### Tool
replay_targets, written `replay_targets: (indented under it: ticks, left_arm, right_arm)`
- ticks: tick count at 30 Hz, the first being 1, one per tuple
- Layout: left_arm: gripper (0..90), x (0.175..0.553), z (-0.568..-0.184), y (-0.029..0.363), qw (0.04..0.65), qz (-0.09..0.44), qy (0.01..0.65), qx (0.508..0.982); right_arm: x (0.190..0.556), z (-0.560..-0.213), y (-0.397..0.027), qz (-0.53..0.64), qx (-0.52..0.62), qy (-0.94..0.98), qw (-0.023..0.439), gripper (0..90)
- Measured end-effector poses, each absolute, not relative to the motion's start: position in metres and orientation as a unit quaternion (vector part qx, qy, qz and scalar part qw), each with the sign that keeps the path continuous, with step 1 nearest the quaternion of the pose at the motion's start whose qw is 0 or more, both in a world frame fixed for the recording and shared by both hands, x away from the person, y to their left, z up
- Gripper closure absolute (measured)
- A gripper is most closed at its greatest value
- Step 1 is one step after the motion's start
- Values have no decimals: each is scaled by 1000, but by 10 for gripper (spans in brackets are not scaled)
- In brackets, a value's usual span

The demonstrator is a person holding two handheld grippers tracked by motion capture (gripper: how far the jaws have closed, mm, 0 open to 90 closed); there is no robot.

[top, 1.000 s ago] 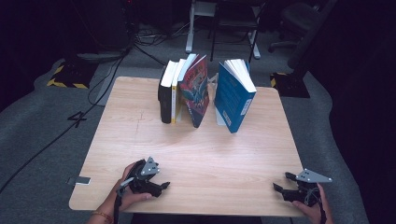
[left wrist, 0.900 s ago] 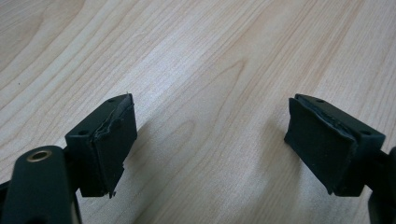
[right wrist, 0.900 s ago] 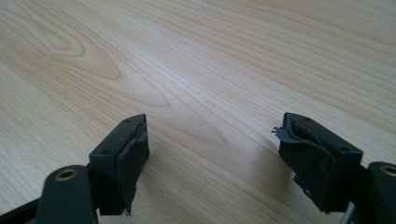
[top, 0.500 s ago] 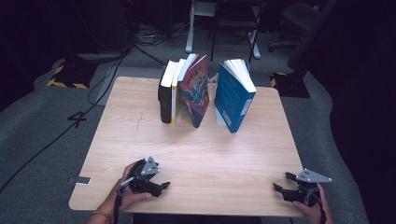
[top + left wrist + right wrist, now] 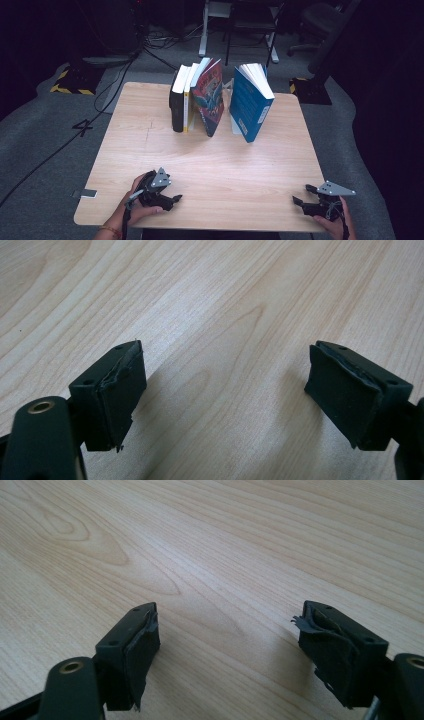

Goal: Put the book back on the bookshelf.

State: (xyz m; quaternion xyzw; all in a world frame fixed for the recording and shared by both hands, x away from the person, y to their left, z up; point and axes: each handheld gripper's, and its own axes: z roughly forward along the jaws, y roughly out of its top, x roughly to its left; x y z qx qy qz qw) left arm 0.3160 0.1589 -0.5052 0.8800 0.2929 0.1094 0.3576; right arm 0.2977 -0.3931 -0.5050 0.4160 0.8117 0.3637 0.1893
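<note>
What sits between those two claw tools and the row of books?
Nothing visible. Bare table lies between the left gripper, the right gripper and the books standing at the far side. Both grippers are open and empty.

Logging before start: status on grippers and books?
Left gripper and right gripper open, empty, at near edge. Books upright at far side, untouched. Nothing between.
</note>
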Motion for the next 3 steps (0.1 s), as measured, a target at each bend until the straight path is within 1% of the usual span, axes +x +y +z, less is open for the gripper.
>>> replay_targets:
  ticks: [3]
  left_arm:
    - [162,316,-505,159,357,110,293,880]
  right_arm:
    - [298,-505,-393,364,417,811,189,244]
